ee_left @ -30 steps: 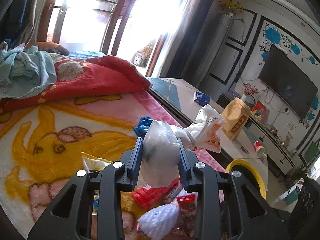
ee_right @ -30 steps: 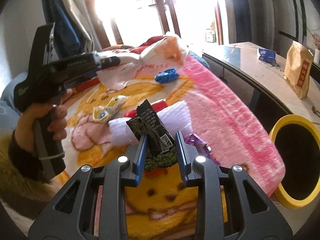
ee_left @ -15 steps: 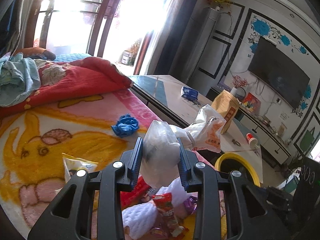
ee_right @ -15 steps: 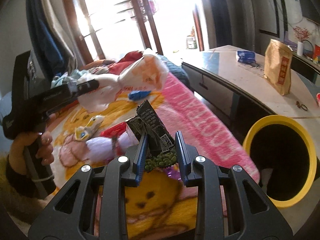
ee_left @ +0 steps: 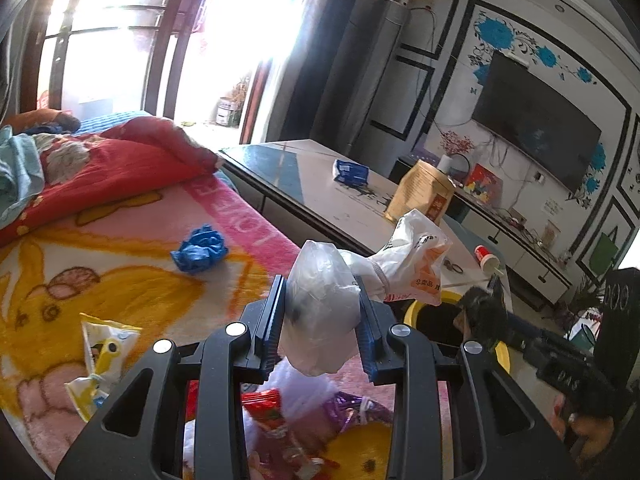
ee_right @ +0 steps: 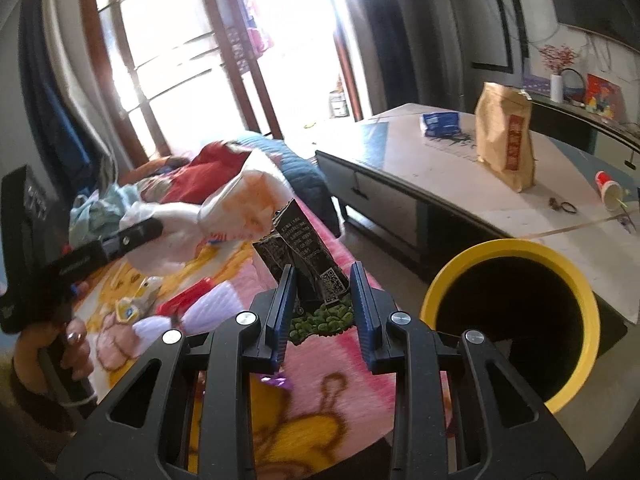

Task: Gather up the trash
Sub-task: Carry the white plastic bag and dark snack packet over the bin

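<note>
Trash heading for the yellow bin [ee_right: 510, 322]

You're gripping a wrapper [ee_right: 310, 272] in your right gripper [ee_right: 322, 304], nearer the bin; your left gripper [ee_left: 320, 312] is clamping a plastic bag [ee_left: 332, 300].

A crumpled white plastic bag with orange print [ee_left: 404, 258] is pinched between blue-padded fingers [ee_left: 270, 322], raised above the pink-and-yellow blanket. A black creased snack wrapper with green peas printed [ee_right: 310, 272] stands upright in the other grip, just beside the yellow-rimmed round bin [ee_right: 576, 292]. A scrunched blue wrapper [ee_left: 199, 249] lies on the blanket.
</note>
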